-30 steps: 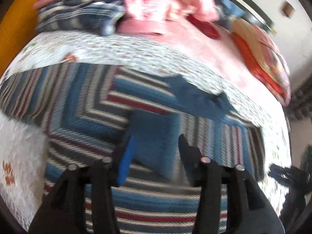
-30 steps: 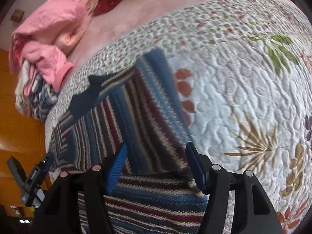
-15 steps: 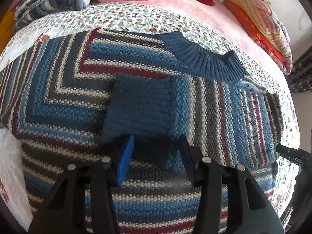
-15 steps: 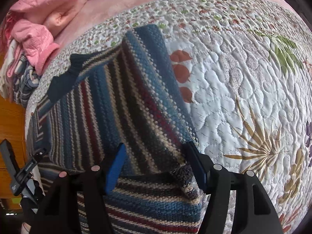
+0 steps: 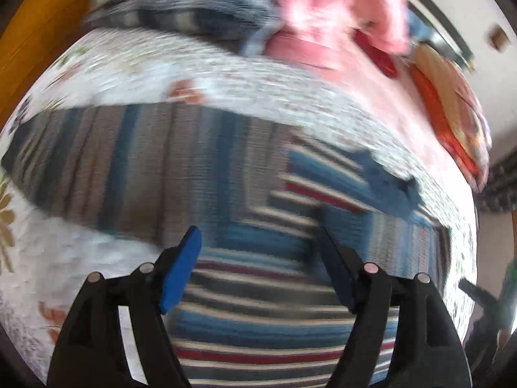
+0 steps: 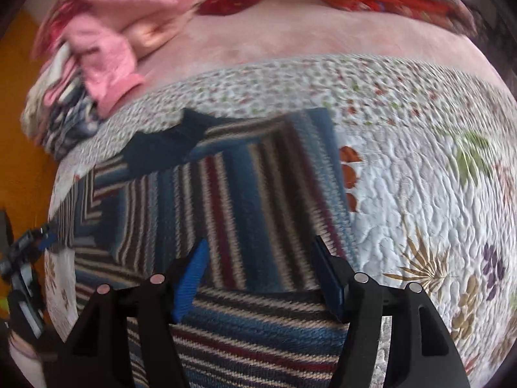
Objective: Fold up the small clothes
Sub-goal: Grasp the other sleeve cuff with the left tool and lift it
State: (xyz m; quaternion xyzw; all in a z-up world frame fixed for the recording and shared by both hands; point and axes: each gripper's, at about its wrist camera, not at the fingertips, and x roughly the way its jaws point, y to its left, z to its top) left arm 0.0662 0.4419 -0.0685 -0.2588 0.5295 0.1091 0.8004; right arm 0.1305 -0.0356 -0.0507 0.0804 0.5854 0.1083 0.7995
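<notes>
Right wrist view showed both the right gripper [image 6: 258, 268] and left gripper [image 5: 258, 258] spread apart, empty, above the soft, limp striped sweater [image 6: 258, 194], best pinched at its edges ahead.

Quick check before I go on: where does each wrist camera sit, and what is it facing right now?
Left wrist: behind the open left gripper, looking across the striped sweater towards the clothes pile.
Right wrist: behind the open right gripper, over the sweater's right edge and the quilt.
Shared: sweater, navy collar, pile.
</notes>
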